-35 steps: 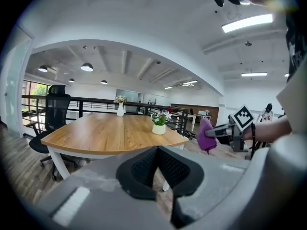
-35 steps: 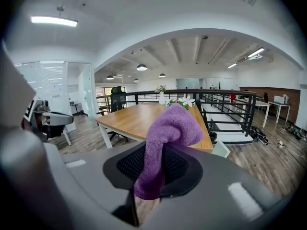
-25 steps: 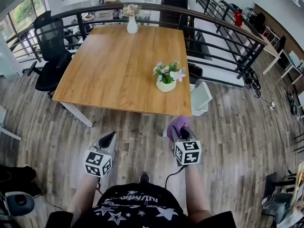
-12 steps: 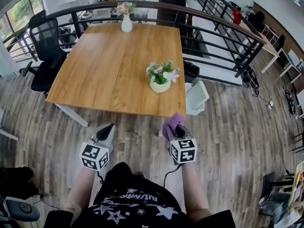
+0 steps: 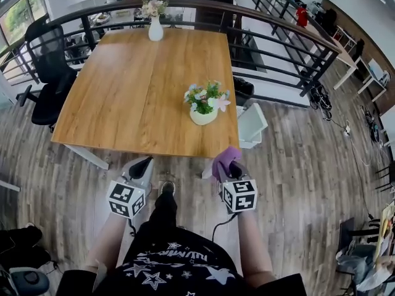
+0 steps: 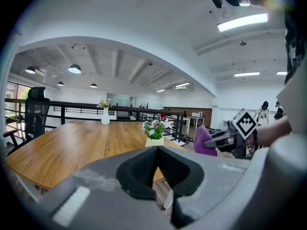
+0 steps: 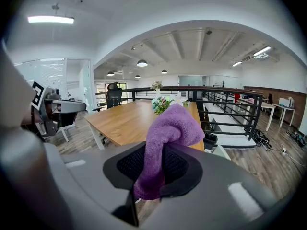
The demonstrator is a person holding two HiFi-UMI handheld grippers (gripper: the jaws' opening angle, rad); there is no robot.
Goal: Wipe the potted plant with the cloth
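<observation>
Gripping purple cloth [image 7: 169, 128] in right gripper [image 5: 229, 169]; nothing in closed left gripper [image 5: 143, 165]. Spot potted plant [image 5: 204, 103] upright on table [image 5: 123, 97], near front right corner: ahead of right gripper, slightly left, well apart. Reach with right, the nearer.

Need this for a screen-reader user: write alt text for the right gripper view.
The right gripper is shut on a purple cloth, which bunches up above its jaws. Beyond it stands a wooden table with a small potted plant showing just behind the cloth, and a black railing runs past on the right.
</observation>
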